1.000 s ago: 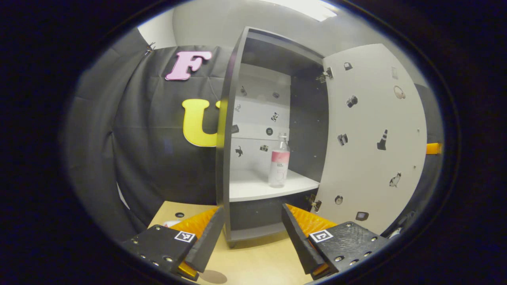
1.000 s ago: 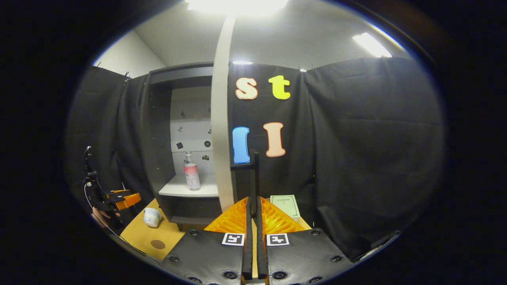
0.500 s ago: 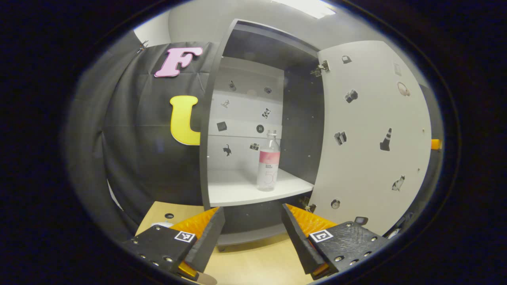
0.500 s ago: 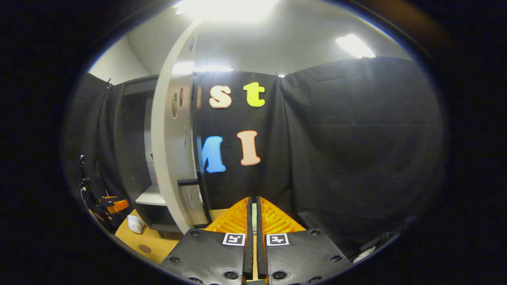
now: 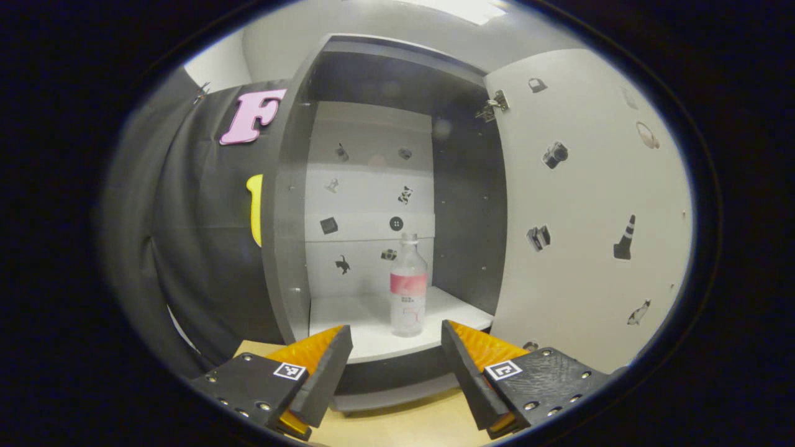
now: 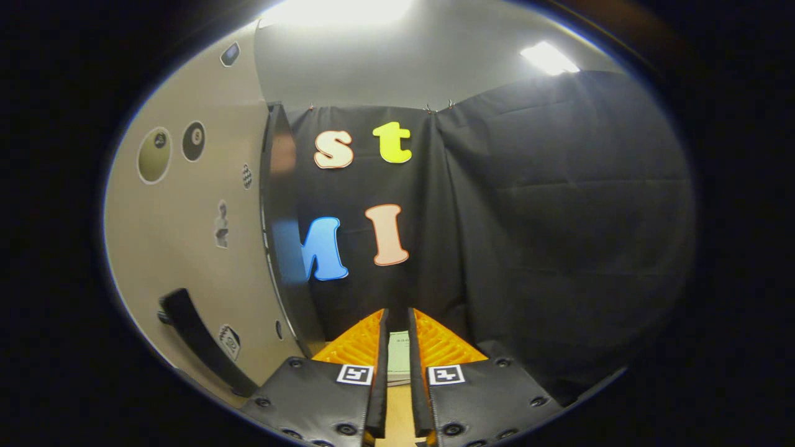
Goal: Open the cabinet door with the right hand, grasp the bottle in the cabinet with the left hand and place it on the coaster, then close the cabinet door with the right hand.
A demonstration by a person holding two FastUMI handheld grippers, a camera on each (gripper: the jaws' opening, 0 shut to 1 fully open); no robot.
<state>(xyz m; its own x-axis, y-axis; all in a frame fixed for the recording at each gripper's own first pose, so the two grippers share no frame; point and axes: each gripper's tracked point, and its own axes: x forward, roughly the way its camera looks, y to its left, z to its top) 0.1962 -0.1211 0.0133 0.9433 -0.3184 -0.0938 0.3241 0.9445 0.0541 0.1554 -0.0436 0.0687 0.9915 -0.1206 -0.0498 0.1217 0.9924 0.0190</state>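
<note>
- Standing upright on the white shelf (image 5: 372, 323) of the cabinet (image 5: 287, 205), the bottle (image 5: 408, 287) sits just below the middle of the left gripper view.
- The left gripper (image 5: 395, 360), bottom centre, has its fingers spread wide and empty, short of the shelf.
- The cabinet door (image 5: 584, 205) is swung open at right.
- In the right gripper view, the right gripper (image 6: 395, 366) shows a narrow gap between its fingers, gripping nothing; the door handle (image 6: 199, 338) is lower left.

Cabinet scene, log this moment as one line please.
cabinet door: open | bottle: upright on shelf, untouched | left tongs: open, facing bottle | right tongs: slightly open, off door handle
</note>
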